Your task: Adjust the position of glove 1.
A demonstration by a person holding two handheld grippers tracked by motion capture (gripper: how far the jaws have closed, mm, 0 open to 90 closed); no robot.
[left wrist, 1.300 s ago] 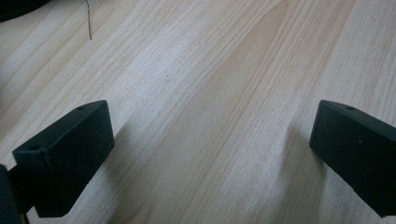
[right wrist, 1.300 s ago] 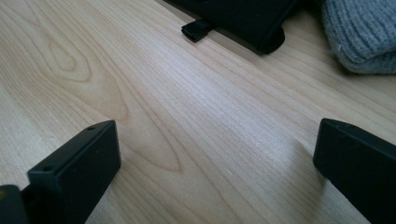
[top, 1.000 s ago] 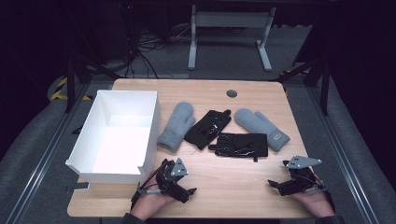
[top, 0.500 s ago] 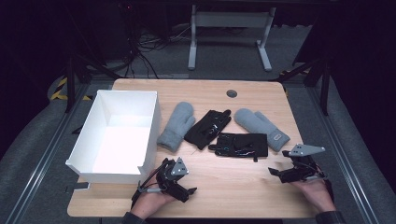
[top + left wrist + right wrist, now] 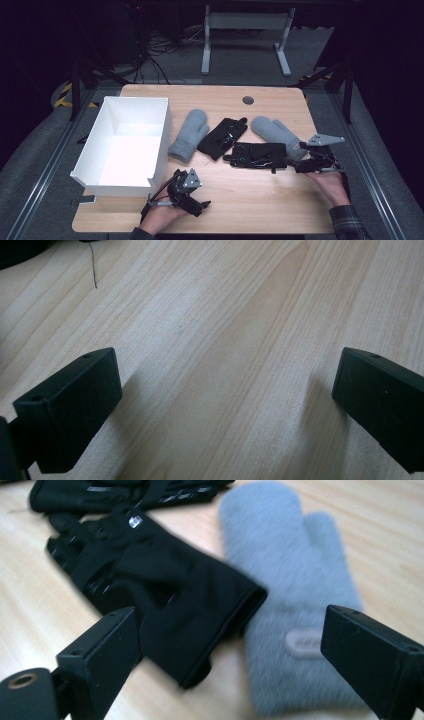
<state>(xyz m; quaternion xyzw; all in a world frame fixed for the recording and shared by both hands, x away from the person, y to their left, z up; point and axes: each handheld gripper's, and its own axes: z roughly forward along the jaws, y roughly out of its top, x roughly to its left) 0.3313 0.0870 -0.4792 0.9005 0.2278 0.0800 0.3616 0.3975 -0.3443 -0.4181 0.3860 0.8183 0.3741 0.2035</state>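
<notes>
- Right gripper (image 5: 303, 159) has advanced from the table's right edge to the cuffs of the black glove (image 5: 256, 155) and grey mitten (image 5: 274, 131), jaws wide.
- Left gripper (image 5: 192, 197) rests near the front edge, jaws wide, over bare table (image 5: 260, 200).

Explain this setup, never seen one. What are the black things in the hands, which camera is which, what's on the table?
There is no robot here. A person holds a hand-held claw in each hand: the left claw and the right claw. The high view looks down from above the person's side of the wooden table. Each of the other two pictures comes from a camera riding on one claw, looking along its black jaws.

On the table lie a white box, a grey mitten beside it, two black gloves, and a second grey mitten on the right.

Both claws are open and hold nothing. The left one faces bare wood. The right one faces the nearer black glove and the grey mitten, close to both.
</notes>
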